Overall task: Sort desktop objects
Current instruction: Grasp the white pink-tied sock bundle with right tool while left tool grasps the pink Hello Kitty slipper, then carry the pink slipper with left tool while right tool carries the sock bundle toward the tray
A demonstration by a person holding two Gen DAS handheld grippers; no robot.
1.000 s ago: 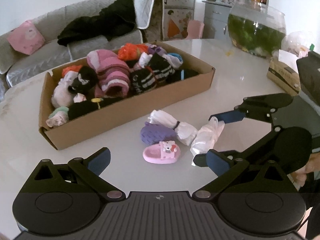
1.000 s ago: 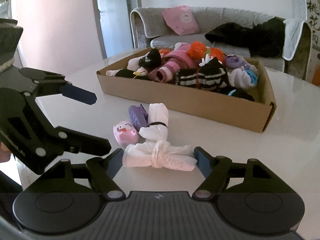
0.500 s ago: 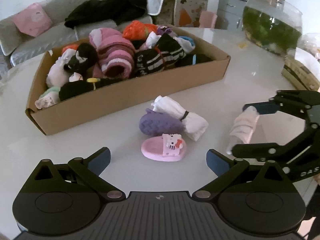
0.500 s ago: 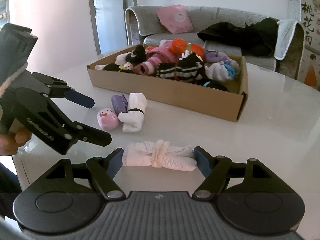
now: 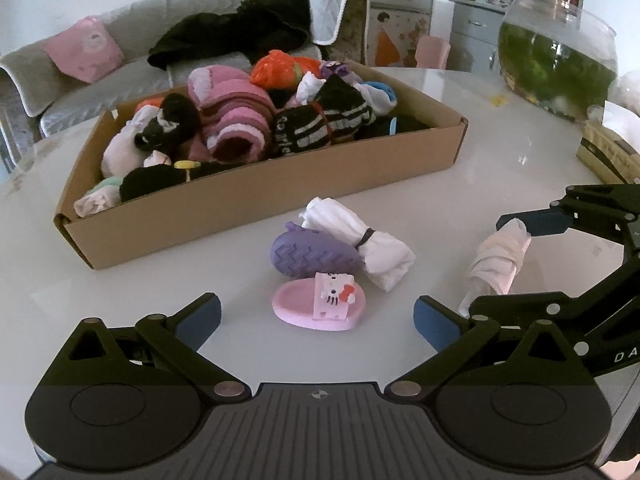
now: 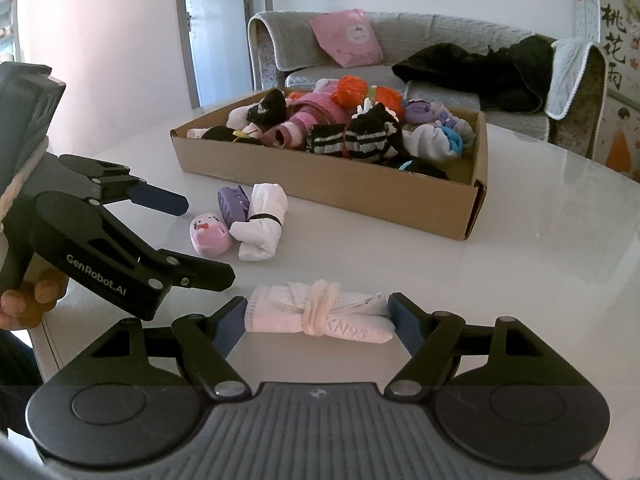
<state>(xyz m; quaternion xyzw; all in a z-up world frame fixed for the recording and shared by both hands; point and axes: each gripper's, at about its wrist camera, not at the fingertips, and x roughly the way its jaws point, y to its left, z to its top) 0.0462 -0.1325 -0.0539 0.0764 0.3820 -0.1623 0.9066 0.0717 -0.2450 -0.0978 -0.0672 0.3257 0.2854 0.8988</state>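
Since a second ago we have carried our right gripper (image 6: 318,318), with the rolled pale-pink towel tied with a fuzzy cord (image 6: 320,316) between its fingers, away to the right of the small pile on the white glossy table (image 6: 540,264); in the left wrist view it sat close beside the white bundle then and now stands apart from it. Our left gripper (image 5: 318,314) has dropped a little toward the pile.

We see the right gripper's blue pads touching both ends of the towel roll, which spans the gap lengthwise, so we have hold of it with the fingers fairly wide. In the left wrist view the same roll (image 5: 498,258) hangs between the right gripper's two fingers, over the table.

Our left gripper stands wide open and holds nothing. Just beyond its fingertips lies the pink toy slipper with a cartoon cat face (image 5: 320,302). Touching it from behind is the purple toy slipper lying sole-up (image 5: 314,254), and against that leans the white rolled cloth bound with a black band (image 5: 360,240).

Behind this pile sits the long brown cardboard box (image 5: 248,200), heaped with rolled socks in pink, black-and-white stripes, orange, white and blue. At the table's far right we see a glass fishbowl with green water plants (image 5: 556,56). A grey sofa (image 6: 400,72) stands beyond the table.
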